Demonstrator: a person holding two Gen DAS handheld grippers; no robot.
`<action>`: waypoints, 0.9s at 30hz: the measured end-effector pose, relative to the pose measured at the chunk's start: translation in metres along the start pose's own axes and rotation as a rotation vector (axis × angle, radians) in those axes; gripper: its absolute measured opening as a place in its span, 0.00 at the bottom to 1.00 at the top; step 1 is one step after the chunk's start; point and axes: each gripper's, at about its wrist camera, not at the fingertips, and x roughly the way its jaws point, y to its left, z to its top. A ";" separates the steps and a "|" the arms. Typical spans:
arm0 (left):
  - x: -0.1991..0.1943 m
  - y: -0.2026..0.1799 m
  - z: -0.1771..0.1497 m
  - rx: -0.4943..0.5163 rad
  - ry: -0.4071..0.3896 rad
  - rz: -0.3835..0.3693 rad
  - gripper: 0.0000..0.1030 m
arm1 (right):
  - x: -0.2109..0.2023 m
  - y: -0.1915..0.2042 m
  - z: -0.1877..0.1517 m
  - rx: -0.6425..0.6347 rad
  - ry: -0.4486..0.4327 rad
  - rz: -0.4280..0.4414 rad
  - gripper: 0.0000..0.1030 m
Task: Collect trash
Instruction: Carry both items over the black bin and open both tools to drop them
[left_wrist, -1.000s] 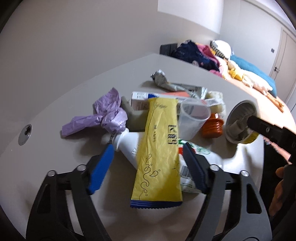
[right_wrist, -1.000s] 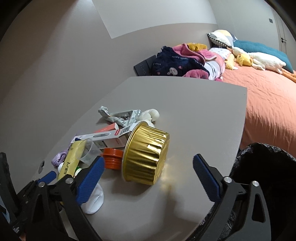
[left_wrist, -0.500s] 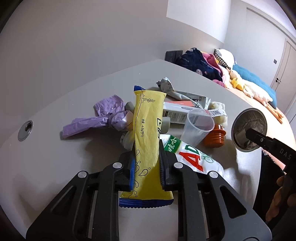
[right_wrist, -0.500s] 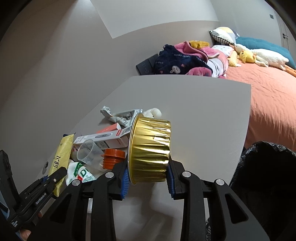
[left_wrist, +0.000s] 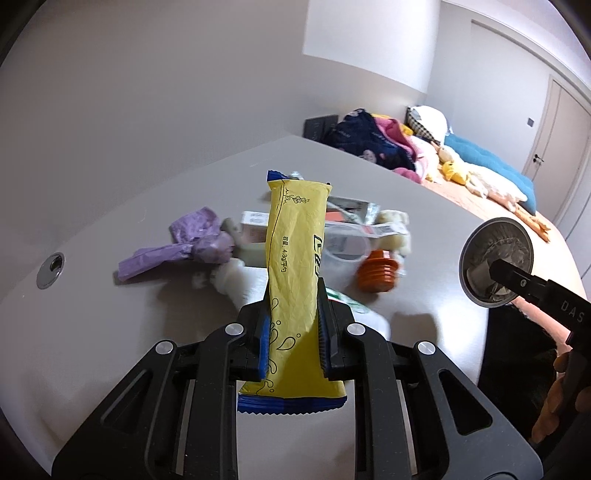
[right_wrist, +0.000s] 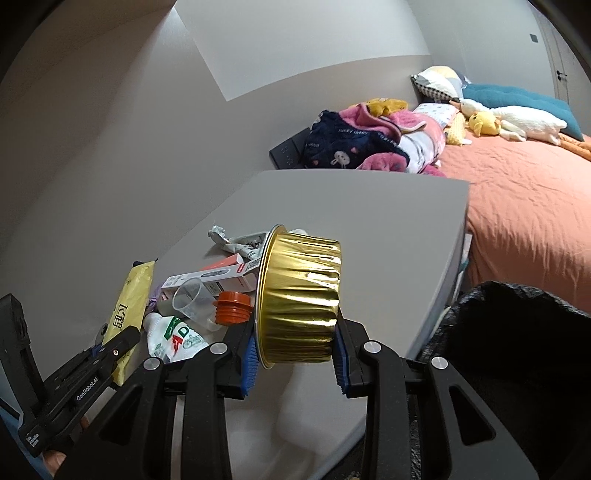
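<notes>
My left gripper (left_wrist: 291, 328) is shut on a yellow snack wrapper (left_wrist: 295, 258) and holds it upright above the grey table (left_wrist: 147, 314). My right gripper (right_wrist: 295, 354) is shut on a gold foil cup (right_wrist: 299, 299), lifted off the table; the cup also shows in the left wrist view (left_wrist: 496, 262). On the table lie a purple bag (left_wrist: 184, 251), a clear plastic cup (left_wrist: 343, 251), an orange cap (left_wrist: 376, 277), a white pouch with green and red print (right_wrist: 173, 336), a white box (right_wrist: 207, 277) and a crumpled silver wrapper (right_wrist: 236, 240).
A black trash bag (right_wrist: 517, 350) hangs open past the table's right edge. A bed (right_wrist: 517, 192) with an orange cover, clothes and plush toys lies beyond. A round cable hole (left_wrist: 50, 266) is in the tabletop at left.
Both grippers went from open to shut: the left closed on the yellow wrapper and raised it, the right closed on the gold foil cup and lifted it off the table.
</notes>
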 end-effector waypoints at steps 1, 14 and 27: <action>-0.002 -0.004 0.000 0.006 -0.001 -0.006 0.18 | -0.005 -0.002 -0.001 -0.001 -0.005 -0.001 0.33; -0.028 -0.062 -0.009 0.084 -0.015 -0.105 0.18 | -0.067 -0.027 -0.011 0.006 -0.075 -0.028 0.33; -0.047 -0.133 -0.029 0.203 -0.013 -0.222 0.18 | -0.126 -0.070 -0.025 0.041 -0.150 -0.086 0.33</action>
